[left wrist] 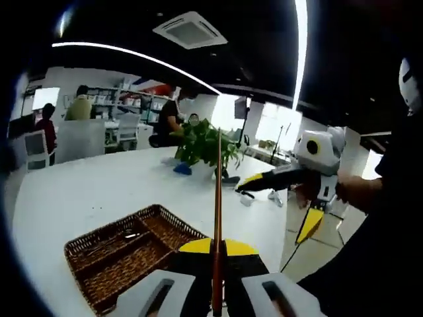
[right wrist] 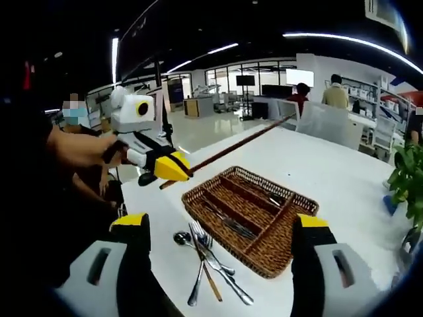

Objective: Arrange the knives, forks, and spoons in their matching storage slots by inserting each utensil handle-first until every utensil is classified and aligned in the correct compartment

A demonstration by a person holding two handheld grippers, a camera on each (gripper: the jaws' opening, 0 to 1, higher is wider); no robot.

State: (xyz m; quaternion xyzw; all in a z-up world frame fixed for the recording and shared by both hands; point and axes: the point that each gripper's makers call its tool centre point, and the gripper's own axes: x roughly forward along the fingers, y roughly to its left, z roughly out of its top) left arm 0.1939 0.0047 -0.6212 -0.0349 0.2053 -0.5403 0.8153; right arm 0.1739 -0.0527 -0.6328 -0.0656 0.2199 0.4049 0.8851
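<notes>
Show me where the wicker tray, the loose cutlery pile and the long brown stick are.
wicker tray (right wrist: 281, 254), right gripper view, on its near rim
cutlery pile (right wrist: 210, 261), right gripper view, where the handles cross
brown stick (left wrist: 217, 198), left gripper view, on its mid shaft

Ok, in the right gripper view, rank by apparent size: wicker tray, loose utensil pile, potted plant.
1. Wicker tray.
2. Loose utensil pile.
3. Potted plant, though it is cut off at the view's edge and farther away, so its rank is unsure.

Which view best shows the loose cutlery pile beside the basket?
The right gripper view: the cutlery pile lies unobstructed on the table, just outside the wicker basket. In the left gripper view I cannot make the pile out.
</notes>
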